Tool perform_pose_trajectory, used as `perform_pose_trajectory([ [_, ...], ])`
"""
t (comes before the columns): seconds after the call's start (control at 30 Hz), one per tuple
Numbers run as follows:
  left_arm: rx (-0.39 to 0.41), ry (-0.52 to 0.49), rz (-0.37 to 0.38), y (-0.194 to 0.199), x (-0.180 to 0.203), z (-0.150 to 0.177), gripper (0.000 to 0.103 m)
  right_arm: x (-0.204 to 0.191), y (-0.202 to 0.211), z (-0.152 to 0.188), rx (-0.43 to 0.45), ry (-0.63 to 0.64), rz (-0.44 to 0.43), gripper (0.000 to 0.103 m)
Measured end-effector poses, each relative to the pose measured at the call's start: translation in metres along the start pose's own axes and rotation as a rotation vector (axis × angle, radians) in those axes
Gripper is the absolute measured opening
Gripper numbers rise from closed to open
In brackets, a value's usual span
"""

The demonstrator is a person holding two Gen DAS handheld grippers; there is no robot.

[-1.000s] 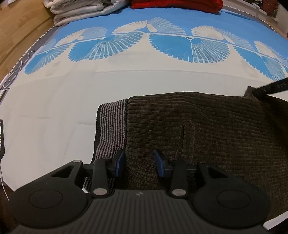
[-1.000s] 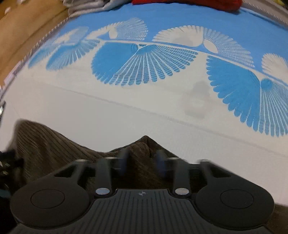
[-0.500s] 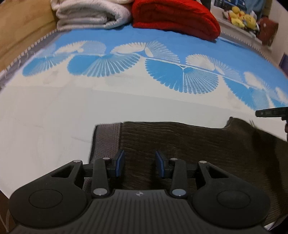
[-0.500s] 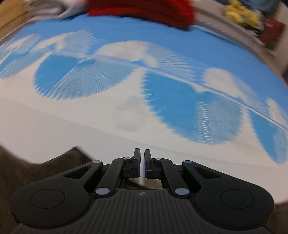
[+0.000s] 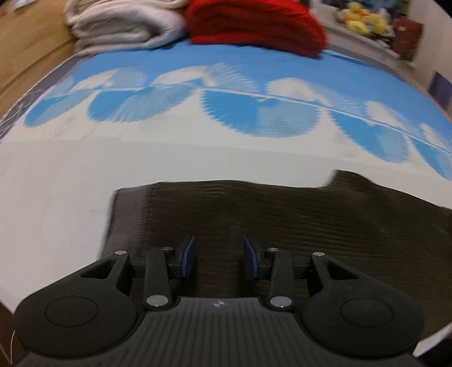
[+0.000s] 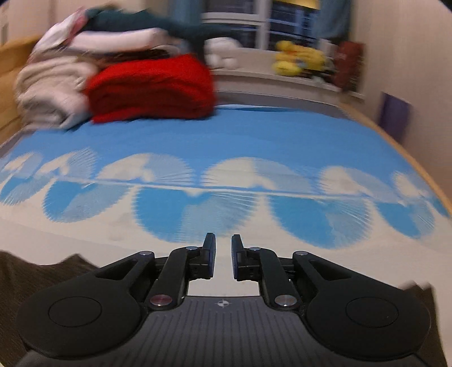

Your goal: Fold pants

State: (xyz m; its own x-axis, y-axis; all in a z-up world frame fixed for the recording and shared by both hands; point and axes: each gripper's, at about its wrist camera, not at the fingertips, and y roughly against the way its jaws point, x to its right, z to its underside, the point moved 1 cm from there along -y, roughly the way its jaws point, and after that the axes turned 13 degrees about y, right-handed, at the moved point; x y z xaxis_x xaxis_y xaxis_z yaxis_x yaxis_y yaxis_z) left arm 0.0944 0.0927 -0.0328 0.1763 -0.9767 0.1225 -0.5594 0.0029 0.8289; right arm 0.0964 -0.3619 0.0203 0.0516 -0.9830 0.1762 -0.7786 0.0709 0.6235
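Pants [image 5: 282,225]: dark brown corduroy, ribbed waistband at 9 o'clock, lying flat and folded on the blue-and-white bed sheet [image 5: 70,175]. Left wrist view shows the full folded slab; right wrist view catches only brown edges at 8 and 4 o'clock, plus the window sill with yellow toys [image 6: 299,60]. Pants lie under and ahead of the left gripper [image 5: 219,255], jaws moderately apart, nothing between them. Right gripper [image 6: 223,258]: narrow gap, jaws just been opening, empty, over bare sheet. Red blanket [image 5: 254,25] at 12 o'clock, beside grey one [image 5: 118,25].
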Motion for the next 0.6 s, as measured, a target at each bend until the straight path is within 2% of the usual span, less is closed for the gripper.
perform_pose_trajectory([
  [0.1, -0.021, -0.046, 0.06, 0.002, 0.023, 0.009, 0.042, 0.069, 0.031, 0.038, -0.001, -0.121, 0.082, 0.024],
  [0.27, -0.044, -0.165, 0.158, 0.005, 0.062, 0.029, 0.042, 0.18, 0.071, 0.138, -0.053, -0.48, 0.261, 0.024],
  [0.4, -0.103, -0.269, 0.217, -0.003, 0.093, 0.051, 0.042, 0.236, 0.092, 0.227, -0.108, -0.752, 0.369, 0.025],
  [0.5, -0.153, -0.344, 0.23, -0.011, 0.117, 0.066, 0.042, 0.256, 0.096, 0.286, -0.149, -0.998, 0.377, 0.027],
  [0.6, -0.158, -0.406, 0.214, -0.018, 0.141, 0.076, 0.042, 0.26, 0.089, 0.317, -0.14, -1.174, 0.321, 0.028],
])
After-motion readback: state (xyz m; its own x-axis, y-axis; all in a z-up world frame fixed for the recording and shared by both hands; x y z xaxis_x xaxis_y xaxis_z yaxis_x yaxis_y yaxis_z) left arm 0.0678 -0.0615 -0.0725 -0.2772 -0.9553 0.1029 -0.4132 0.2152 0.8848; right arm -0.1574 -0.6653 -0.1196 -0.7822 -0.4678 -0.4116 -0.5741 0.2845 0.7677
